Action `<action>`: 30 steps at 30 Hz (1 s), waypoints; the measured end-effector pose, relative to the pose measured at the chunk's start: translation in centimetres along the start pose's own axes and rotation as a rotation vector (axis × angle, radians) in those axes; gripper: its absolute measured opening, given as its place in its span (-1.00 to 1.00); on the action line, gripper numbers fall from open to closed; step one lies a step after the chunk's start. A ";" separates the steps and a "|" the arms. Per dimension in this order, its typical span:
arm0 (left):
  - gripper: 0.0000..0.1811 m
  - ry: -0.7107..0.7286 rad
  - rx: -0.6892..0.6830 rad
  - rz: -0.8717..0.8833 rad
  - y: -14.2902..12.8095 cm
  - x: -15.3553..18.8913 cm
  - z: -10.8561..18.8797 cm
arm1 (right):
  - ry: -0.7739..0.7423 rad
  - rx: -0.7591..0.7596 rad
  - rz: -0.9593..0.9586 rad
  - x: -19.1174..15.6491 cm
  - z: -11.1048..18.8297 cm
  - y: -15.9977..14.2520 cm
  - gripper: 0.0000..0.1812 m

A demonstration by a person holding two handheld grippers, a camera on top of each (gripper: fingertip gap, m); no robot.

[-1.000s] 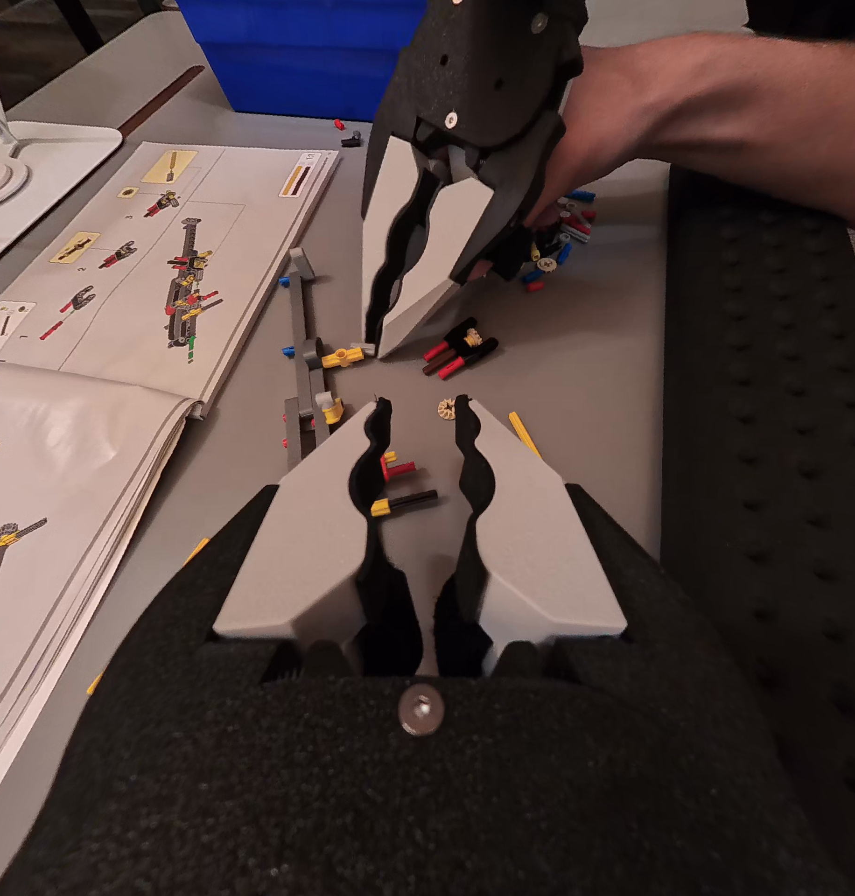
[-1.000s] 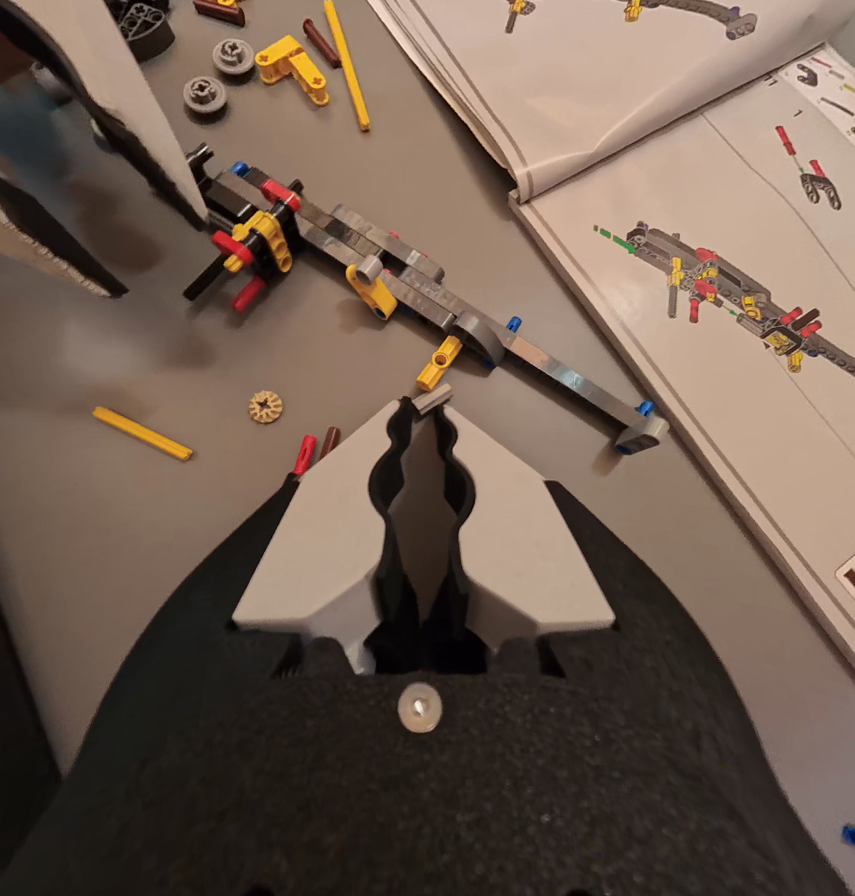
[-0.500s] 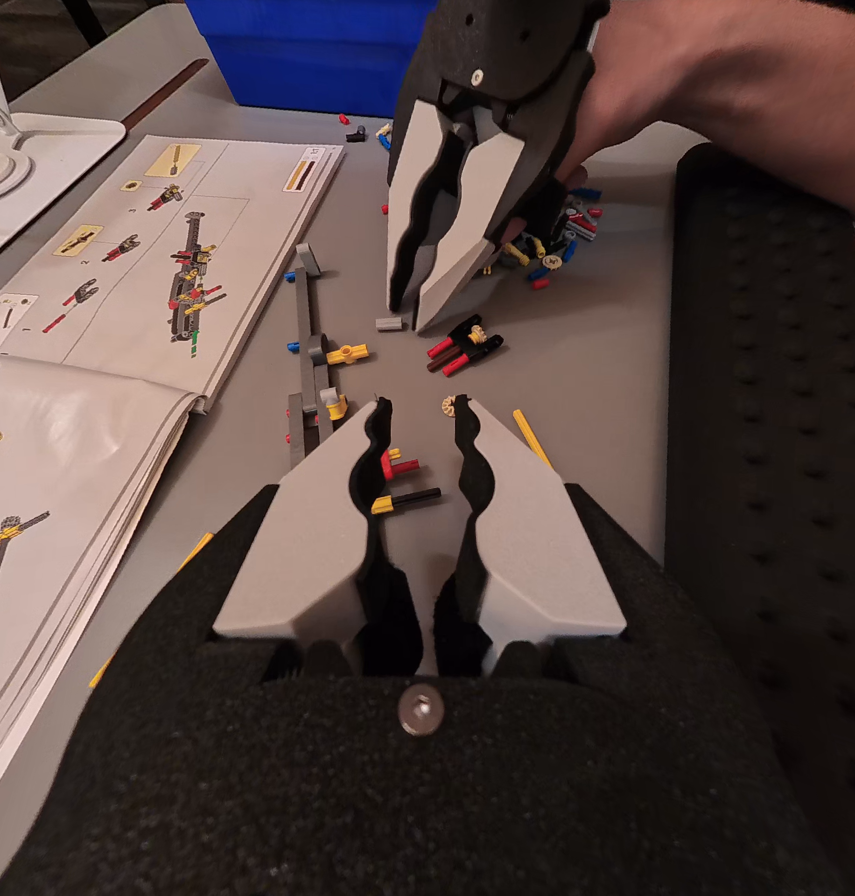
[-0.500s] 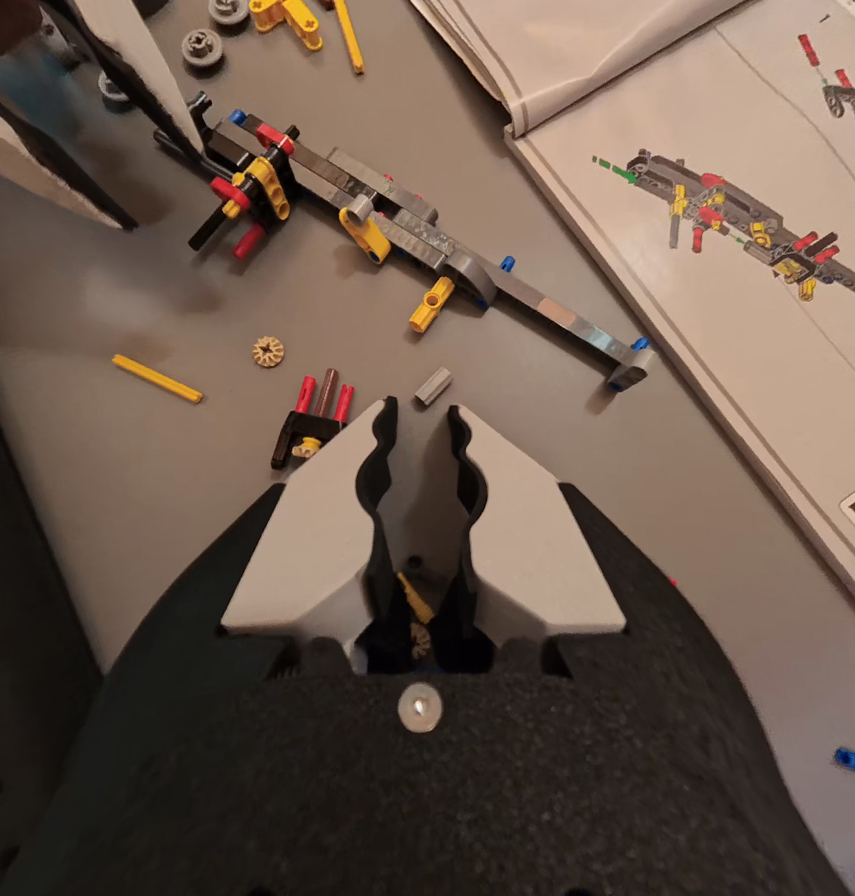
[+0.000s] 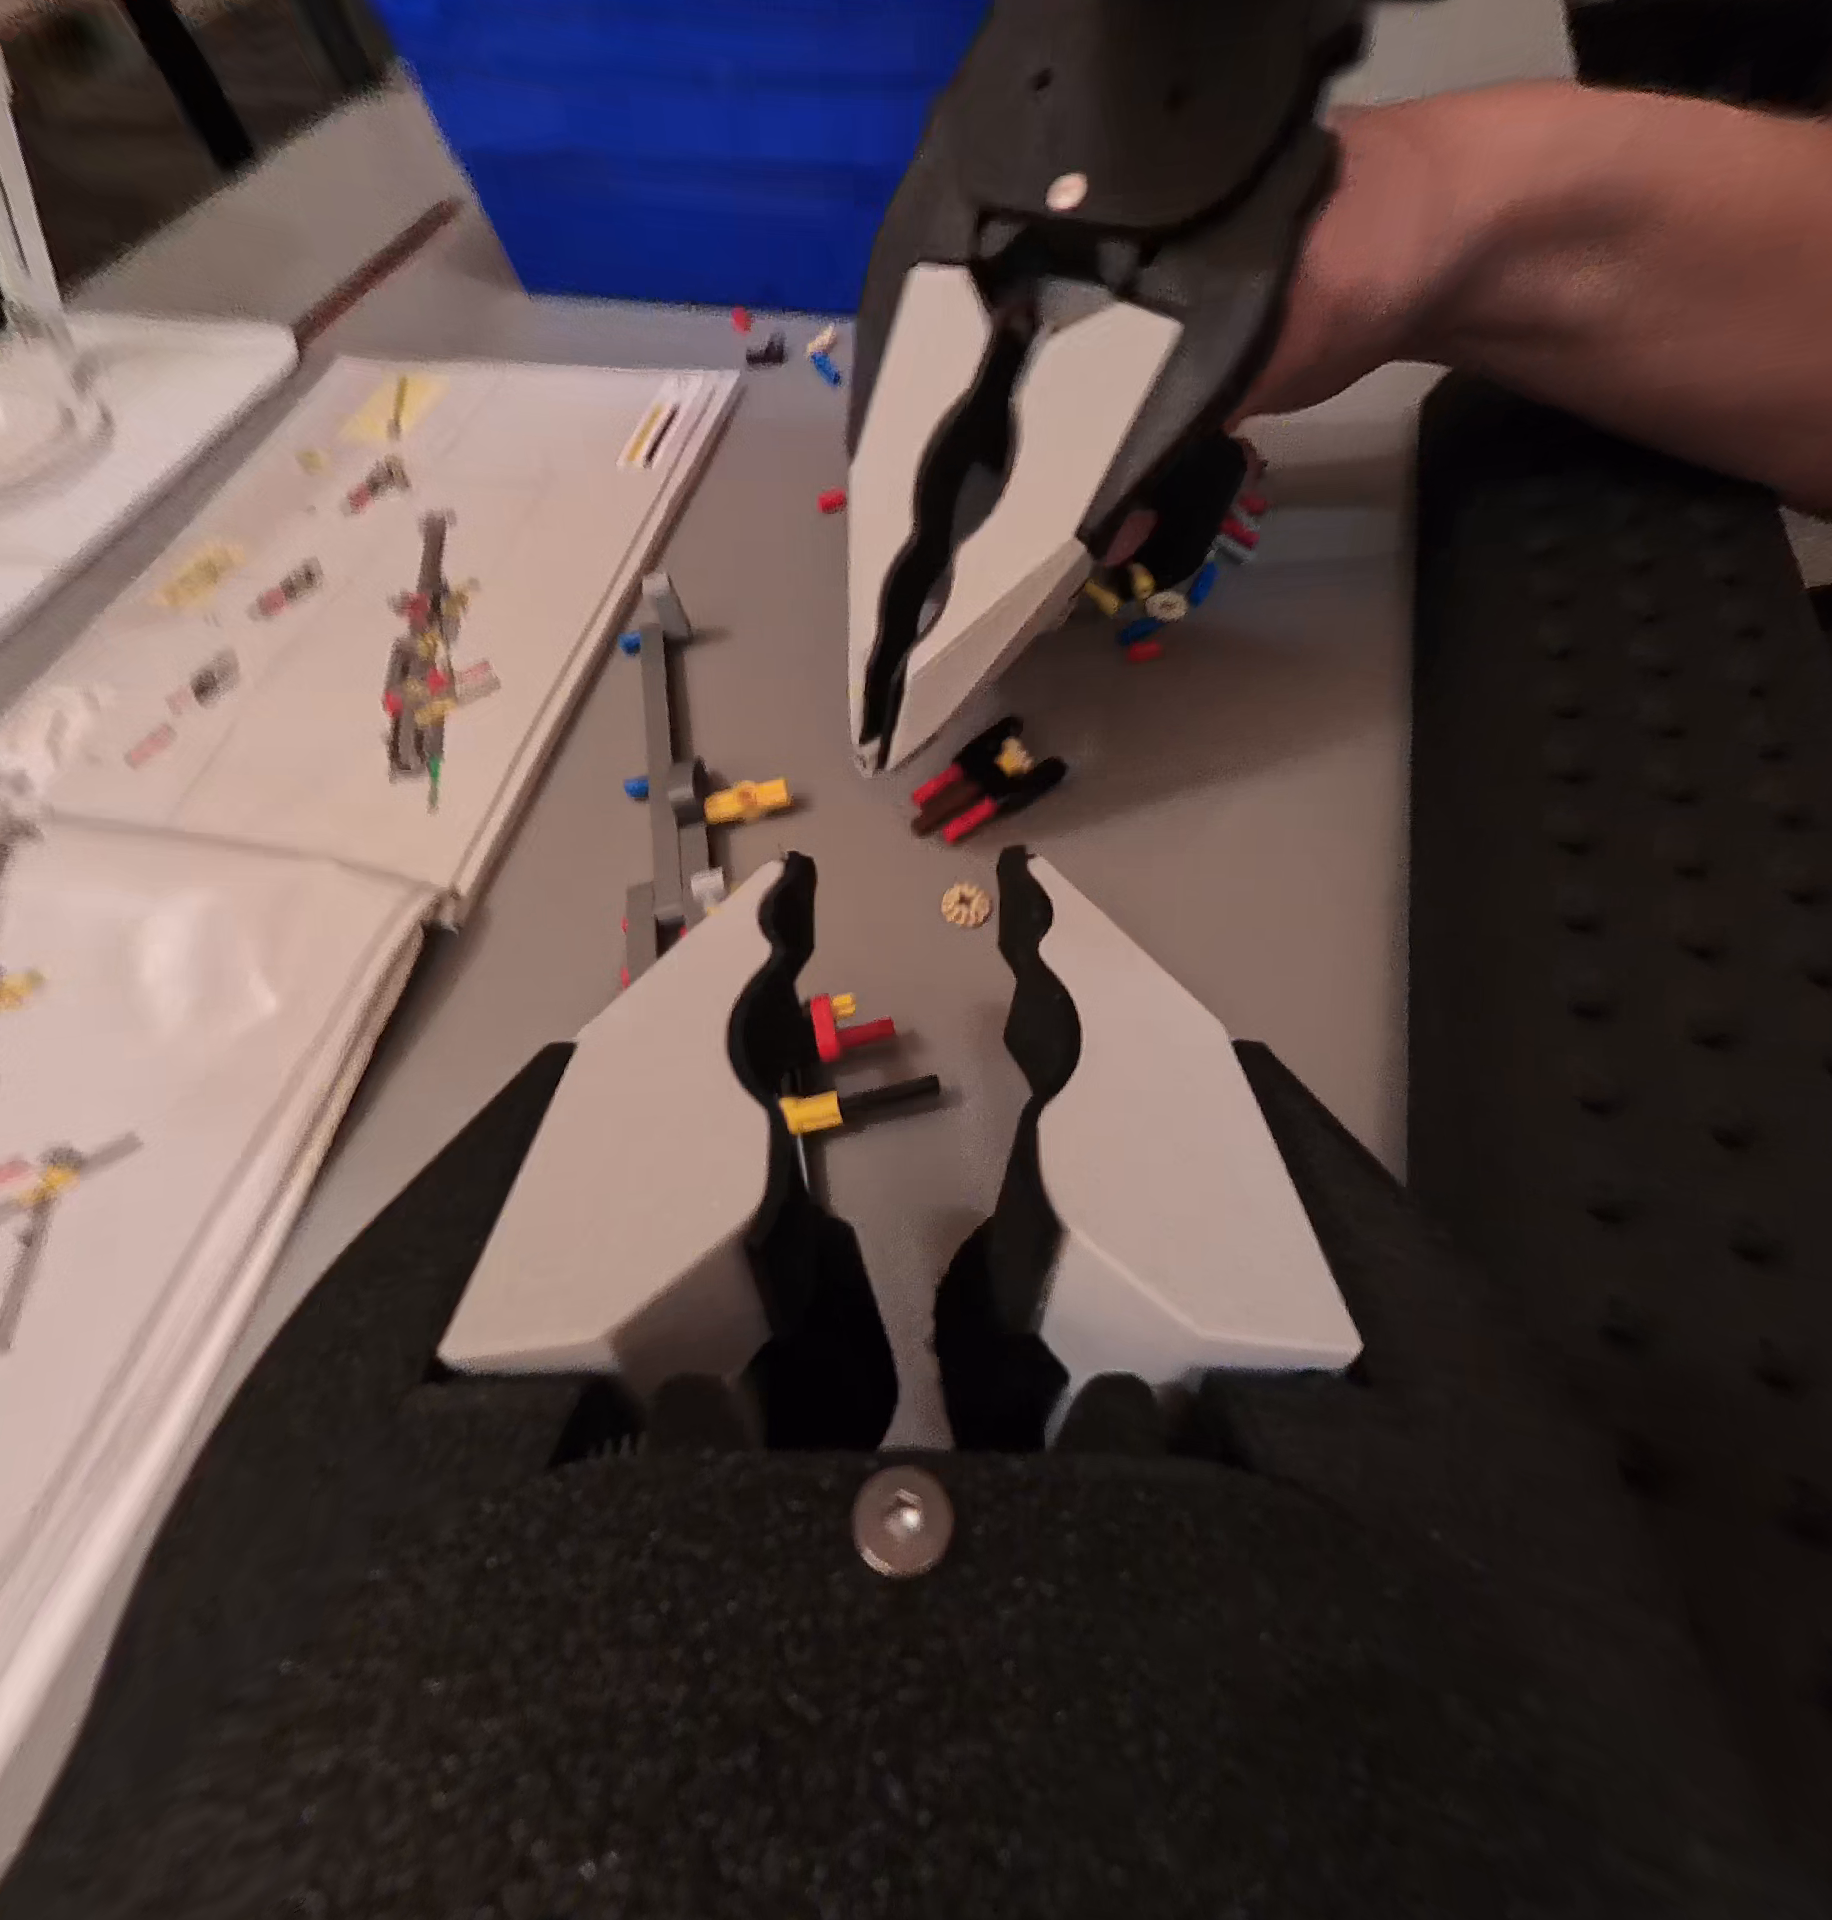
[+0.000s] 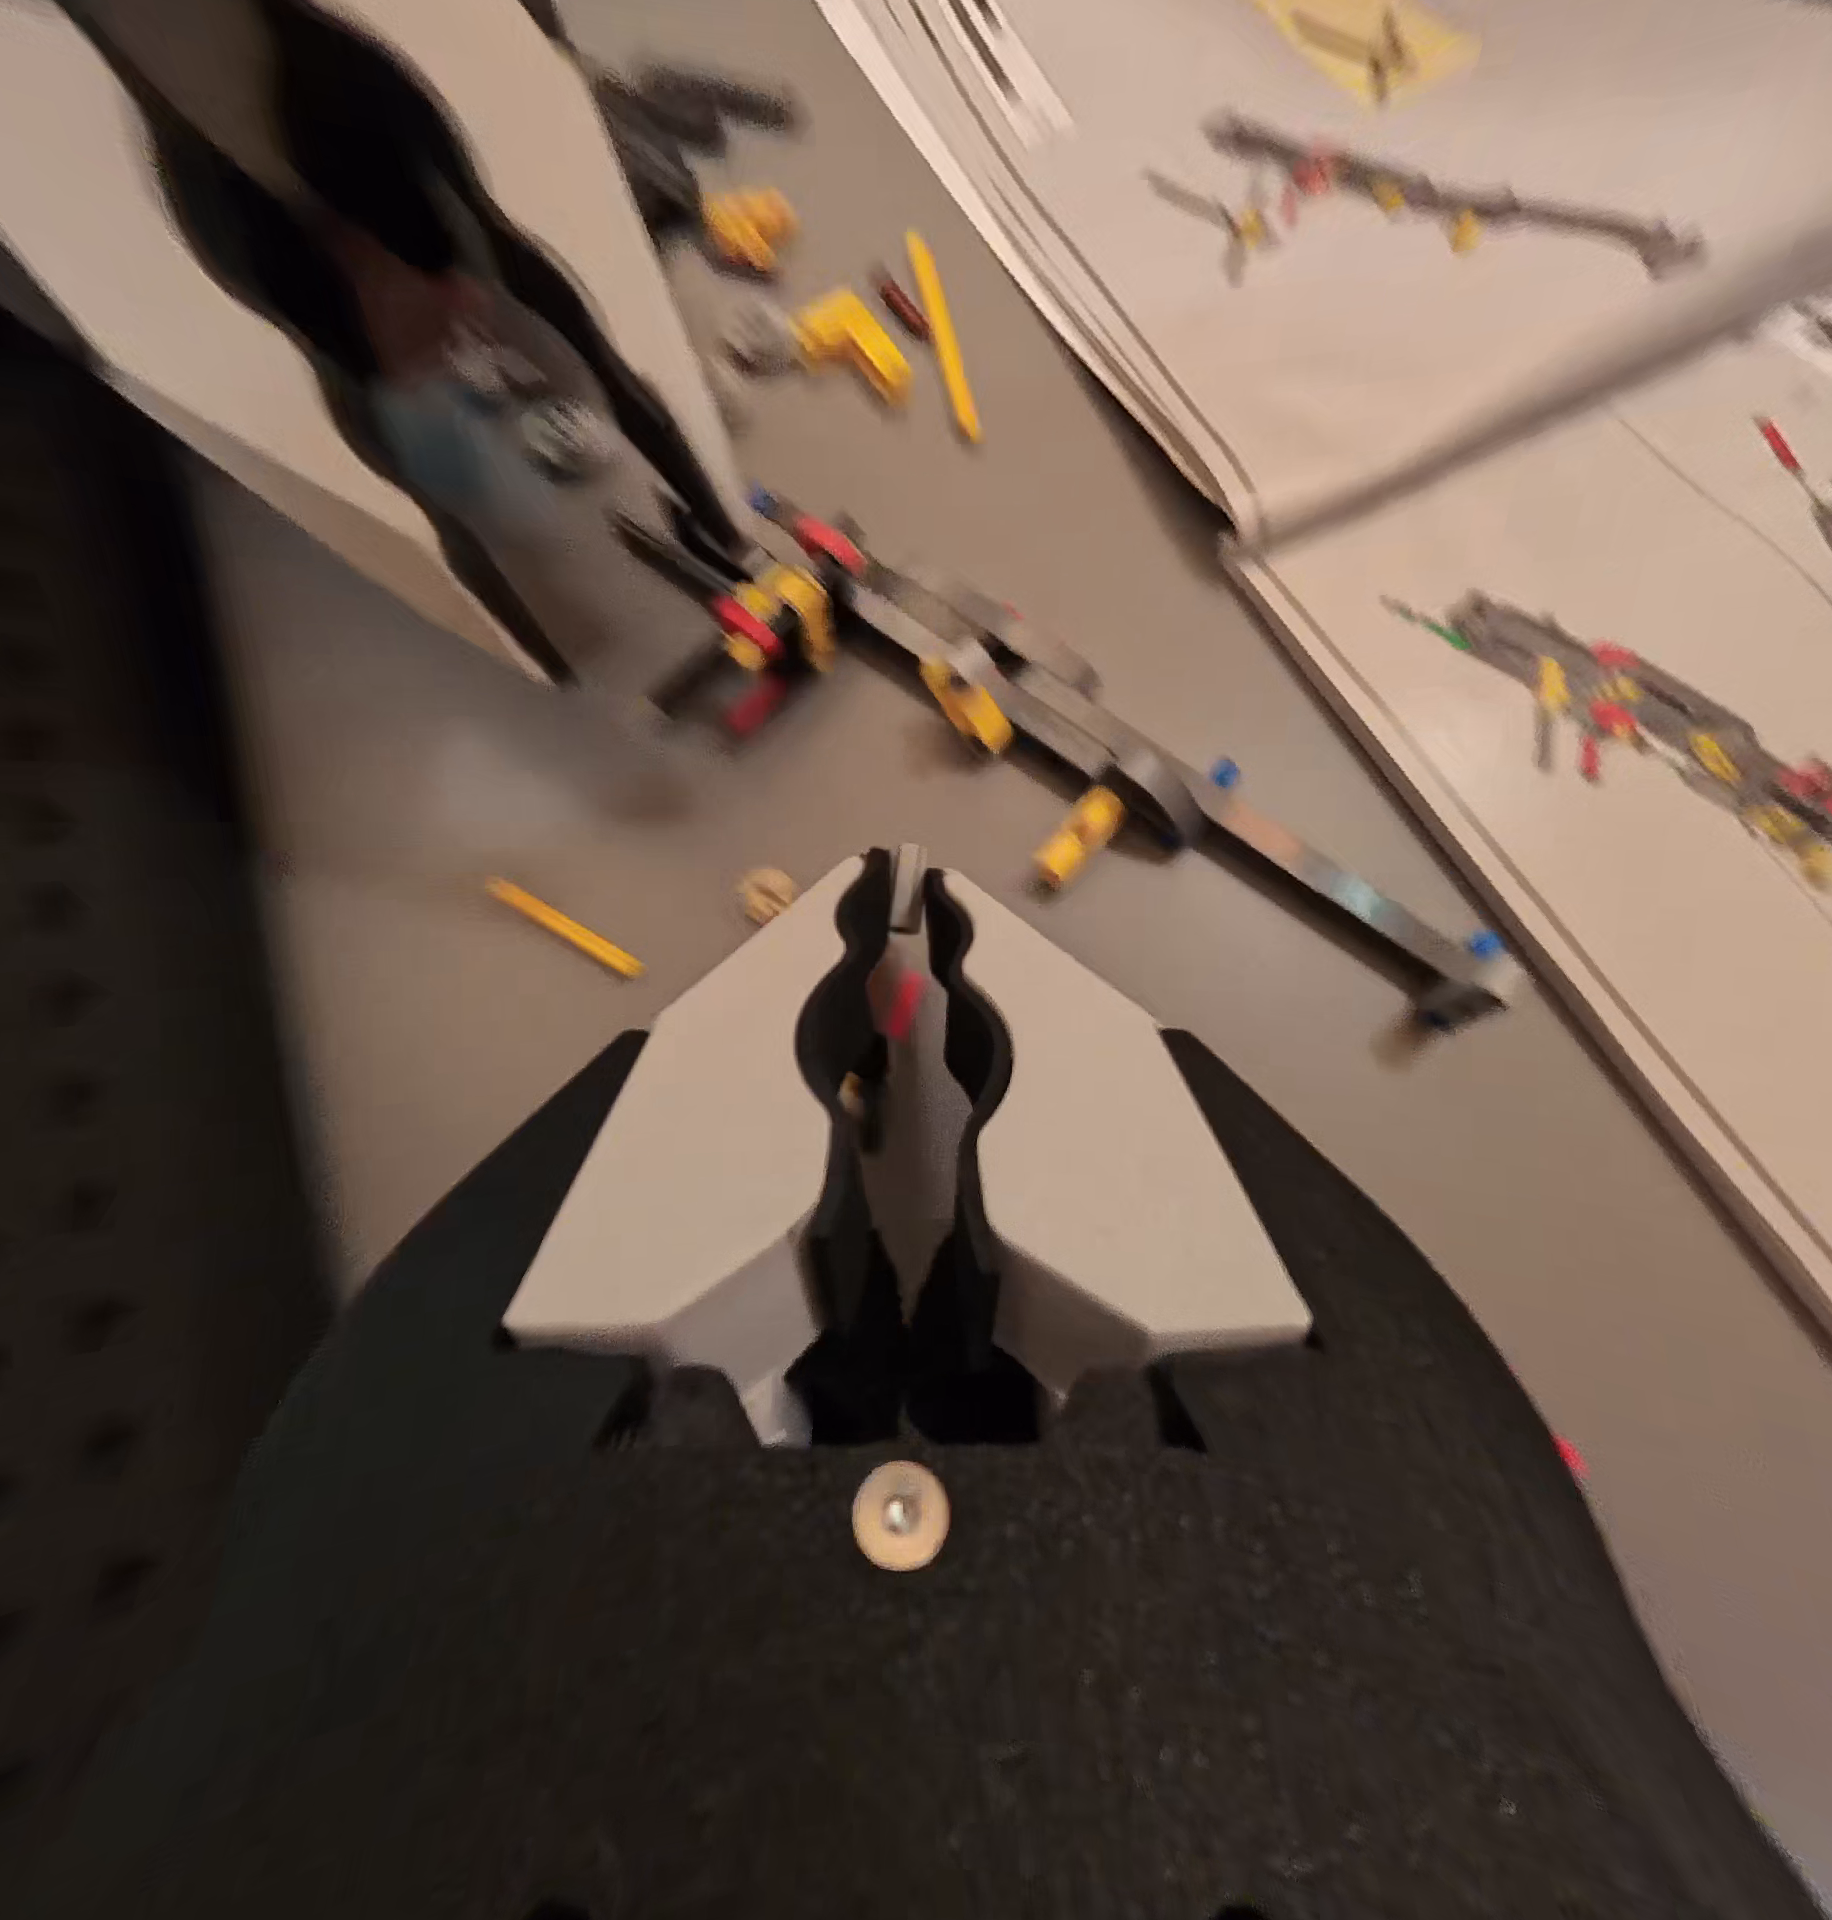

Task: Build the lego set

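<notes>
My right gripper [image 6: 899, 868] is shut on a small grey Lego piece [image 6: 904, 883] pinched at its fingertips, just above the table. It also shows in the left wrist view [image 5: 870, 753], held by a hand, tips down beside a black-and-red sub-assembly [image 5: 985, 779]. My left gripper [image 5: 904, 862] is open and holds nothing. Its fingers [image 6: 621, 239] hover over the red, yellow and black end [image 5: 850, 1034] of the long grey assembly [image 5: 668, 769], which also shows in the right wrist view [image 6: 1296, 873]. A yellow connector [image 6: 1078, 831] sticks out of the assembly near the held piece.
An open instruction booklet [image 5: 268, 623] lies left of the assembly. A tan gear [image 5: 964, 904] and a yellow axle [image 6: 564, 927] lie loose. A pile of small parts [image 5: 1172, 592] sits behind the right gripper, a blue bin [image 5: 683, 135] at the back, a black mat [image 5: 1618, 935] on the right. My hands' fingertips stand some 7 centimetres from each other. From the right gripper's tips to the tan gear [image 5: 964, 904] is close to 4 centimetres. My right wrist view [image 6: 765, 896] looks at it from another angle.
The right gripper let the grey piece drop onto the table half a second ago, then shut on it again and lifted it. The left jaws opened wider.
</notes>
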State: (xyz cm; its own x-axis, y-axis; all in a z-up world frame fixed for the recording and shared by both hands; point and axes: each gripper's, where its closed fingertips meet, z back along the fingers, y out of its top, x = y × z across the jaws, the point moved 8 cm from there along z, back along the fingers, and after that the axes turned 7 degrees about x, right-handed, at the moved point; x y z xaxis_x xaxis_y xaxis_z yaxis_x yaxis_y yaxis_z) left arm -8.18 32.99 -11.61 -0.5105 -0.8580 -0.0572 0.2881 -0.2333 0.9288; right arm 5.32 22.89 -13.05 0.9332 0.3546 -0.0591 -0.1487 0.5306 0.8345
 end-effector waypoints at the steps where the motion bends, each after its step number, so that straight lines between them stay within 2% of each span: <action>1: -0.63 0.011 0.029 -0.075 0.4 0.4 0.2 | 0.086 0.066 -0.040 -0.5 0.2 0.8 -0.94; 4: -0.66 0.066 0.065 -0.340 1.0 2.0 0.4 | 0.390 0.189 -0.231 -1.3 0.5 2.6 -0.94; 7: -0.71 0.031 0.077 -0.434 1.0 3.3 0.3 | 0.619 0.219 -0.301 -2.3 0.5 3.0 -0.94; 9: -0.76 -0.003 0.105 -0.425 1.2 3.7 0.5 | 0.686 0.199 -0.292 -2.8 0.5 2.8 -0.95; 11: -0.80 -0.034 0.146 -0.412 1.5 4.0 0.9 | 0.691 0.175 -0.282 -3.1 0.2 2.6 -0.95; 13: -0.91 -0.072 0.157 -0.400 1.6 4.3 1.0 | 0.731 0.163 -0.279 -3.5 0.1 2.5 -0.95; 18: -0.92 -0.114 0.166 -0.408 1.5 4.8 1.0 | 0.798 0.144 -0.301 -3.9 0.2 2.1 -0.94; 21: -0.94 -0.111 0.117 -0.434 1.1 4.8 0.8 | 0.768 0.127 -0.305 -3.8 -0.2 1.7 -0.94; 23: -0.95 -0.104 0.081 -0.417 0.6 4.6 1.1 | 0.715 0.156 -0.313 -3.1 0.1 1.9 -0.79; 24: -0.95 -0.090 0.062 -0.401 0.2 4.3 1.4 | 0.660 0.170 -0.301 -2.5 0.4 2.0 -0.78; 26: -0.95 -0.057 0.030 -0.341 -0.8 3.7 2.3 | 0.557 0.163 -0.193 -2.1 0.9 1.7 -0.79; 30: -0.95 -0.030 -0.008 -0.217 -1.9 3.7 3.5 | 0.433 -0.035 0.134 -4.2 -0.3 0.0 -0.75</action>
State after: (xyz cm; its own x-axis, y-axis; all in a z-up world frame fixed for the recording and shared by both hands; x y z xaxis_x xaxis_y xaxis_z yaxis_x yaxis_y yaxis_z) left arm -13.50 31.83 -12.27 -0.5855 -0.7729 -0.2445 0.1750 -0.4151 0.8928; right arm 1.33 21.68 -12.94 0.6833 0.7071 -0.1820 -0.2767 0.4814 0.8317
